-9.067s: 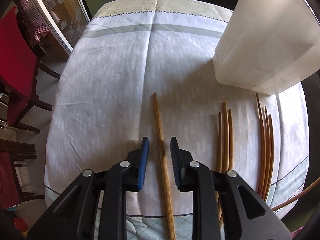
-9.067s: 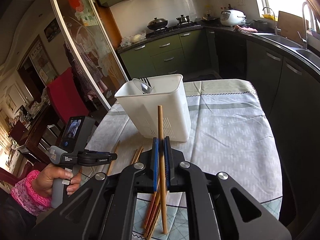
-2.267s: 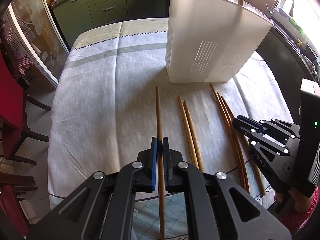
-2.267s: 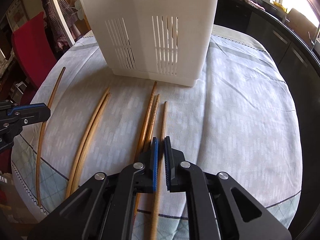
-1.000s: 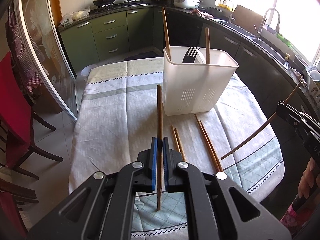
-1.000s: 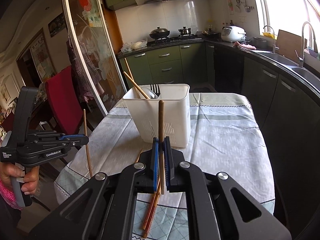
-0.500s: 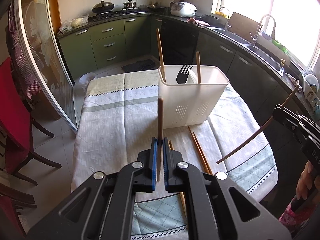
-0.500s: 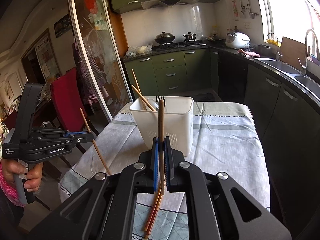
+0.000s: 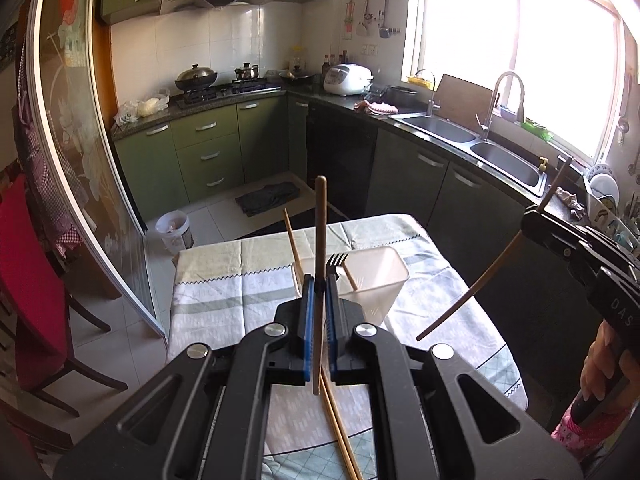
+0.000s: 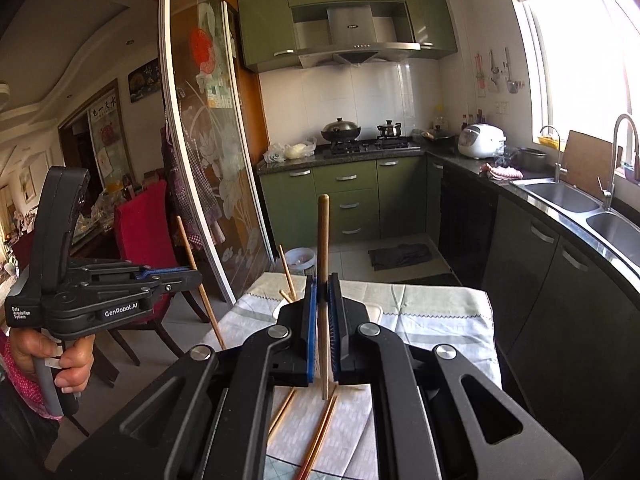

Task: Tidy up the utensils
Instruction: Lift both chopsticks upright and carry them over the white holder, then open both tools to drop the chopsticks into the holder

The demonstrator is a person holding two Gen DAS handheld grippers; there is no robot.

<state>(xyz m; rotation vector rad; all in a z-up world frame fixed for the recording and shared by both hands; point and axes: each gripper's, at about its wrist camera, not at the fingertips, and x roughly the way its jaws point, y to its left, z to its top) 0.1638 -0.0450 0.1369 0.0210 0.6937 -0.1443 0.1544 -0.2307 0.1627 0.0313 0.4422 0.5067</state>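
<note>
A: Where are the chopsticks sitting right now?

B: Each gripper is carrying one. The left gripper is clenching a round wooden chopstick upright, above the near side of the white holder. The right gripper is pinching its own chopstick the same way, also above the holder's near side.

A: And the rest?

B: Several are lying loose on the tabletop, on the near side of the holder. Inside the holder a fork and two chopsticks are standing, leaning against the walls.

A: What's worrying you?

B: Slip, mostly. The sticks are thin, smooth and tapered, and each is being gripped across a narrow span, so I'd judge either could pivot between the pads while being tilted toward the holder. The holder looks like light, thin plastic with slotted sides; a stick striking its rim could nudge or tip it. With both grippers heading for the same opening, the two sticks could also cross and knock each other.

A: And the cloth?

B: It's a soft woven cloth, pale with grey stripes, so a dropped stick may roll toward the edge.
</note>
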